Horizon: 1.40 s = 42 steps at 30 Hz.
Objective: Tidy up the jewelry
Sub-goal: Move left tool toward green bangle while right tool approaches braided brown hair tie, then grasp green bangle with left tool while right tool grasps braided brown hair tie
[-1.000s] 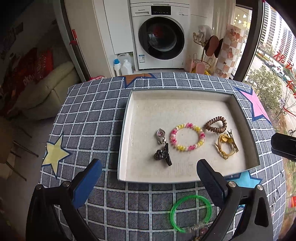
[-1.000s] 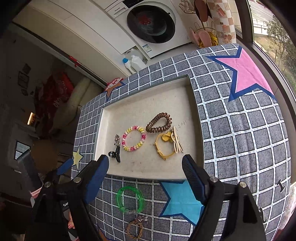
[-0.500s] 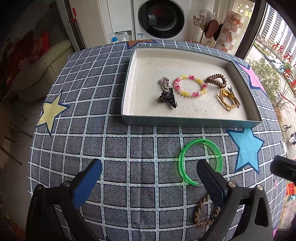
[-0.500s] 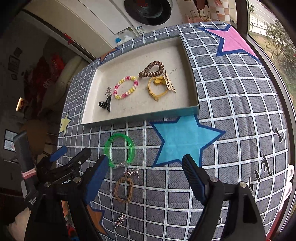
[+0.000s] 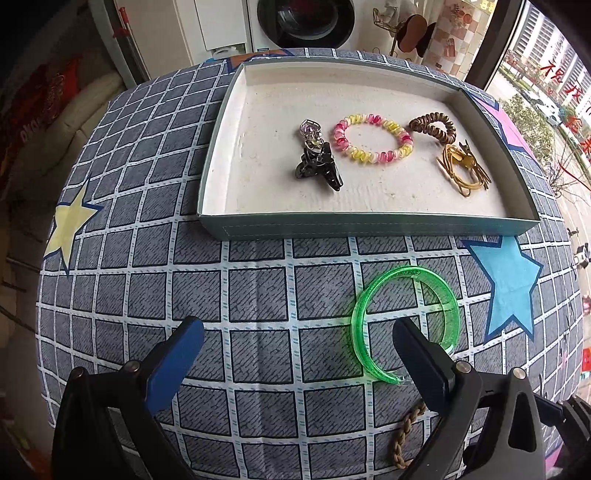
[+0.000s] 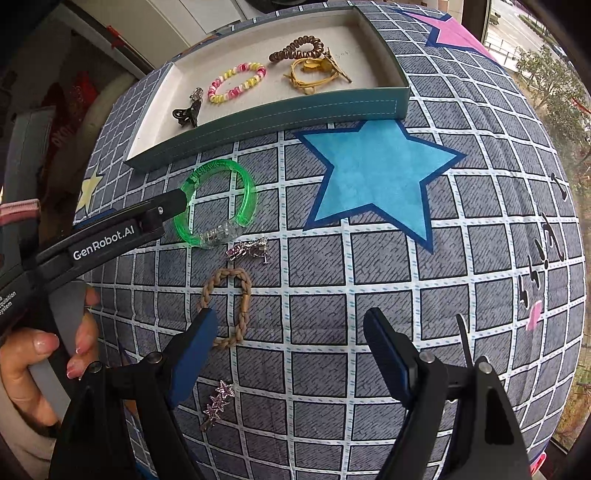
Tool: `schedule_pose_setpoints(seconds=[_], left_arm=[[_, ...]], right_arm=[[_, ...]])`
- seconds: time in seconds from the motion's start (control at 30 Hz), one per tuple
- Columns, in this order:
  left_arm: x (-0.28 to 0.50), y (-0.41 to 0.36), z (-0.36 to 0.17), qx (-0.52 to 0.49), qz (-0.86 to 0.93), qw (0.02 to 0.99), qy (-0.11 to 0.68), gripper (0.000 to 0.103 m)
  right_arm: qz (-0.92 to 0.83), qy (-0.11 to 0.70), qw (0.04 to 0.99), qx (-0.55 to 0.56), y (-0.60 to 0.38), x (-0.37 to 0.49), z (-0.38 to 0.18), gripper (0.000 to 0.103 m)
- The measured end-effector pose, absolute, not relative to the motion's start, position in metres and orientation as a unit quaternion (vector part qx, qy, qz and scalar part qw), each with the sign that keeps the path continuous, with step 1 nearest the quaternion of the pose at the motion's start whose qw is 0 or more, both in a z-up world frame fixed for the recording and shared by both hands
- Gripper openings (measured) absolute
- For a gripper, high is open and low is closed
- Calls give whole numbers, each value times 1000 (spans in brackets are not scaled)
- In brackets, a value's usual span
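Note:
A shallow tray (image 5: pixel 369 224) (image 6: pixel 266 117) holds a black claw clip (image 5: pixel 319 164), a pink-yellow coil bracelet (image 5: pixel 373 138), a brown coil tie (image 5: pixel 432 125) and a gold piece (image 5: pixel 461 166). On the cloth lie a green bangle (image 5: pixel 406 321) (image 6: pixel 218 199), a braided brown loop (image 6: pixel 231 302), a silver-pink clip (image 6: pixel 247 249) and a star hairpin (image 6: pixel 218 402). My left gripper (image 5: pixel 295 347) is open, its right finger over the bangle's near edge. My right gripper (image 6: pixel 288 343) is open and empty above the cloth, its left finger by the braided loop.
The table has a grey checked cloth with a blue star (image 6: pixel 373 181), a yellow star (image 5: pixel 68 225) and a pink star (image 6: pixel 454 33). A washing machine (image 5: pixel 303 20) stands behind the table. A window is on the right.
Both grippers have pulled back from the tray and dropped lower toward the cloth. The left gripper has closed in on the green bangle; the loose pieces now sit in front of the right gripper.

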<state>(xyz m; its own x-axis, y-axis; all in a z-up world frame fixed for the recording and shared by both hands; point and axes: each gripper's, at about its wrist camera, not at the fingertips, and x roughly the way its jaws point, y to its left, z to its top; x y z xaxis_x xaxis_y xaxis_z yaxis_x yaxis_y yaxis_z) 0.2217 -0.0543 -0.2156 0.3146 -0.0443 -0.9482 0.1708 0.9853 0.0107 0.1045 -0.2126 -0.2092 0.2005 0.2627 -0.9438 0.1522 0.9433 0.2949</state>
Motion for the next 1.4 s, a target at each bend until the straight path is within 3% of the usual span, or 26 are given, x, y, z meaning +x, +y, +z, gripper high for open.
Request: schedule_pose_setpoints(seconds=[0.4, 0.53, 0.77, 0.9, 1.03, 1.13, 1.17, 1.4], left_arm=[[238, -56, -232, 71, -76, 802, 588, 101], [242, -61, -232, 79, -83, 804, 584, 99], [241, -81, -227, 92, -118, 804, 575, 70], [240, -93, -225, 103, -137, 799, 577, 52], [240, -102, -224, 102, -152, 796, 578, 20], [239, -98, -224, 82, -153, 796, 580, 20], [240, -96, -224, 74, -151, 796, 581, 19], [229, -68, -211, 31, -138, 805, 577, 19]], right_arm=[[14, 631, 769, 99, -175, 105, -224, 83], [8, 628, 777, 52, -163, 105, -226, 78], [6, 619, 785, 4, -156, 101, -225, 51], [18, 620, 785, -11, -151, 100, -225, 43], [28, 622, 782, -17, -146, 101, -226, 34], [32, 624, 781, -19, -142, 104, -226, 10], [32, 624, 780, -19, -143, 104, -226, 6], [42, 617, 785, 27, -179, 109, -216, 6]])
